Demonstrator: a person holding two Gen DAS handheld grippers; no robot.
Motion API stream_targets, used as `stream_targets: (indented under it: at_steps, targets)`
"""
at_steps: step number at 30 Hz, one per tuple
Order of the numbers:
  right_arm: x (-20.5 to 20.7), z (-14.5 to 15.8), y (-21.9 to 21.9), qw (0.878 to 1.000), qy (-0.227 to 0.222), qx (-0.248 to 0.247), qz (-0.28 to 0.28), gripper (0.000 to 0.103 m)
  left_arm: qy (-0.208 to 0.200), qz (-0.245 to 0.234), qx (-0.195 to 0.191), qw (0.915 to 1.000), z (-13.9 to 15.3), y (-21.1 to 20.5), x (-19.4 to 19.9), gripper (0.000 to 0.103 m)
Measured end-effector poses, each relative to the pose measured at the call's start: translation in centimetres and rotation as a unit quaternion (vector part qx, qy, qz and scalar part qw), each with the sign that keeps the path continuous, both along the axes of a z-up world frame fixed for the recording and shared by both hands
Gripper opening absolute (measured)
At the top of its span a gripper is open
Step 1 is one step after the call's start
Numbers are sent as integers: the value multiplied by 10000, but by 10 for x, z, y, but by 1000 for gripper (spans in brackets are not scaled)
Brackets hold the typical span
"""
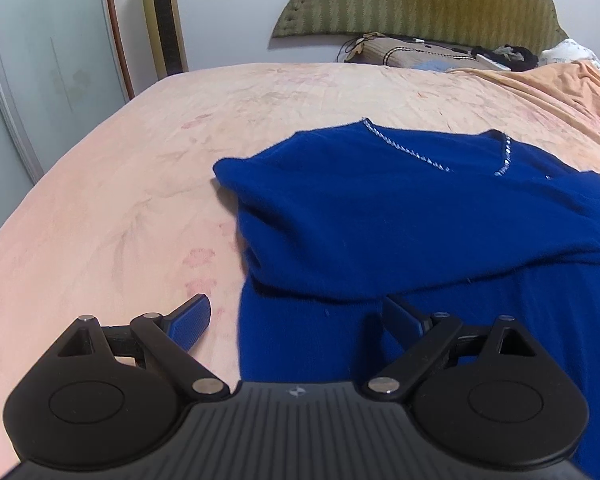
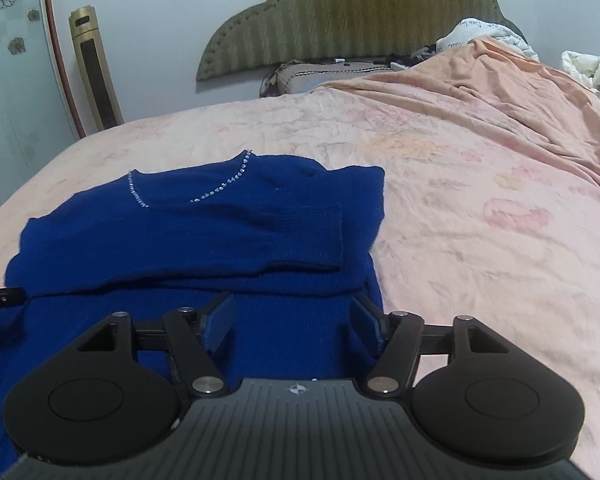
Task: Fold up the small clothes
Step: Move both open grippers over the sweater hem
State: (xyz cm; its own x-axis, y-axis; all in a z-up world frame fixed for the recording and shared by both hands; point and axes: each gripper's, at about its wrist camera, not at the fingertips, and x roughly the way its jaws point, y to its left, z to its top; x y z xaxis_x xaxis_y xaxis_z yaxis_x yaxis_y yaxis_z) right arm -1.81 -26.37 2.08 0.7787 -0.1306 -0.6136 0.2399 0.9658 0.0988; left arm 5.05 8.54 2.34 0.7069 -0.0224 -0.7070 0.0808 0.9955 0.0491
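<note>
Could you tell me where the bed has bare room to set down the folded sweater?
Bare sheet lies left of the blue sweater toward the bed's edge, and right of it. The head end is crowded: pillow, heaped orange cover.

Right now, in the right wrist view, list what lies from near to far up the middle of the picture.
Right gripper, open above the cloth → blue sweater with a sleeve folded across it → beaded neckline → pink bedsheet → pillow → green headboard.
</note>
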Motion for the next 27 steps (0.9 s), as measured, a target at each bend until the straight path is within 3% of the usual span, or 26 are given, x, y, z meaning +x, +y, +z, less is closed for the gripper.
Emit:
stream_targets:
  at_steps: [13,18,23,27]
  targets:
    - [-67,-7,-15,9991,84,406,-89,74,146,-364,-368,9986,-4,18,-63,94]
    - [-87,-12,-21,9975,238,673,2,75,482,-520,-428,9966,-9,27,-80,94]
    - [-107,-19,-17,9956,529,730,237,83,660,-704,-734,9926,-11,43,-99,94]
    - [-119,-21,-1,9939,667,664,583,88,797,-1129,-1085,9844,-9,41,-110,94]
